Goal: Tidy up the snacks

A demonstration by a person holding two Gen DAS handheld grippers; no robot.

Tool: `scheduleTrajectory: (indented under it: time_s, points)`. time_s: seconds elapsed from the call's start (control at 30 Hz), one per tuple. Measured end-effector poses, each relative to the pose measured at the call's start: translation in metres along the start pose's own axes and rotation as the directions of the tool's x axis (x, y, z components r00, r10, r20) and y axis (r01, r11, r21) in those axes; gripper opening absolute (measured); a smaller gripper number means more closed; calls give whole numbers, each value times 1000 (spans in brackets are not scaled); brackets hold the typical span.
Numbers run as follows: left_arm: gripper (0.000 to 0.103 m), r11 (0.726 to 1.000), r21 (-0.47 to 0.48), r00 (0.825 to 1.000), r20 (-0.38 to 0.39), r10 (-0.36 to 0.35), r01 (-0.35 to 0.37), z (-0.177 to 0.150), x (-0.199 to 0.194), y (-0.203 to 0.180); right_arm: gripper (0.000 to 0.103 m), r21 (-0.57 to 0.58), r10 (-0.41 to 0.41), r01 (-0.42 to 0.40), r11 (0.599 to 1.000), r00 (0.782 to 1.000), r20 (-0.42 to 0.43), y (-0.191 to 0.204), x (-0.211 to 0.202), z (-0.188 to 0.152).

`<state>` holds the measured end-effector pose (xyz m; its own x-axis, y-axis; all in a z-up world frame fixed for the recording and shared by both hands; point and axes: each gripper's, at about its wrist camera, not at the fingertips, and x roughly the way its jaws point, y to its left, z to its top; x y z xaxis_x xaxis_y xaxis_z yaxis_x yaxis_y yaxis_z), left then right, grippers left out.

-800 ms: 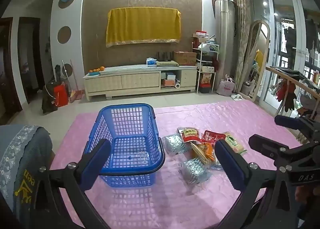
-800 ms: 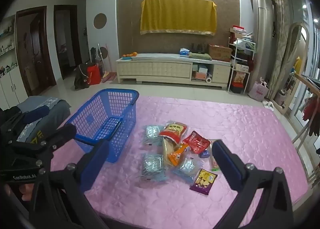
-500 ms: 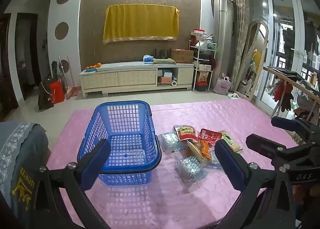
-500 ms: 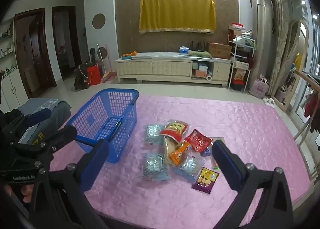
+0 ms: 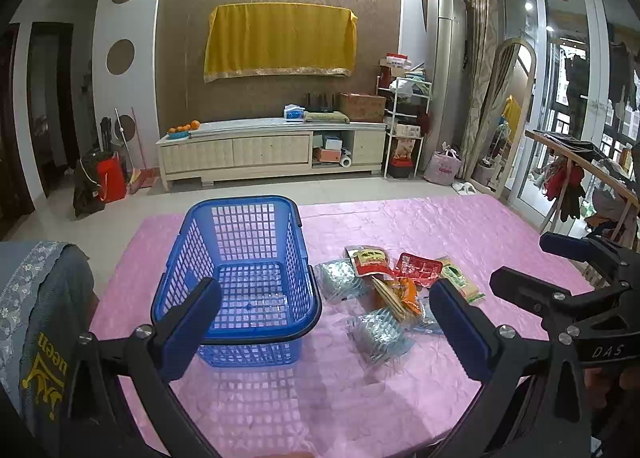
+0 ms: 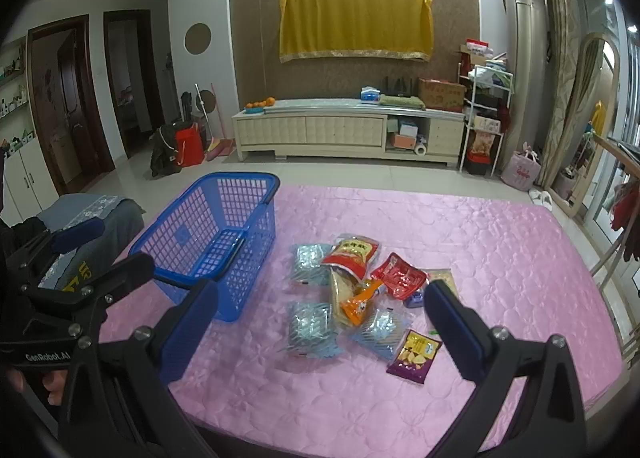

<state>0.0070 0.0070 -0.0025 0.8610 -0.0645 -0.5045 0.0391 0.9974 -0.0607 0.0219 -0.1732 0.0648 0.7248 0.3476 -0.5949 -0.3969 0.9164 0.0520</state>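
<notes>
Both the left gripper (image 5: 326, 324) and right gripper (image 6: 320, 330) hover wide open and hold nothing above a pink-covered counter (image 6: 500, 242), where scattered snack packets (image 6: 352, 290) lie just beside an empty blue basket (image 5: 240, 282), seemingly awaiting sorting.

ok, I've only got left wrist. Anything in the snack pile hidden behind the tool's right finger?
Observer: Yes. A purple packet lies at the pile's near right corner, flat on the pink cover.
Operator: How many silver ones in total?
Observer: Three. The third silver packet sits next to the purple one, partly under the orange packet.
Operator: Right tool holding anything?
Observer: No. The right tool is open, with nothing between its fingers.
</notes>
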Motion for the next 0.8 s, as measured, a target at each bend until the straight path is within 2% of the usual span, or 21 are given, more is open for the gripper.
scheduleTrajectory:
  time_s: [0.3, 0.8]
  points:
    - [103, 1000, 2, 1000, 2, -16, 16, -1, -2, -2, 103, 4, -11, 11, 1000, 1000, -4, 0, 0, -1]
    - [103, 1000, -1, 1000, -1, -5, 5, 0, -5, 0, 103, 5, -9, 9, 1000, 1000, -13, 2, -1, -1]
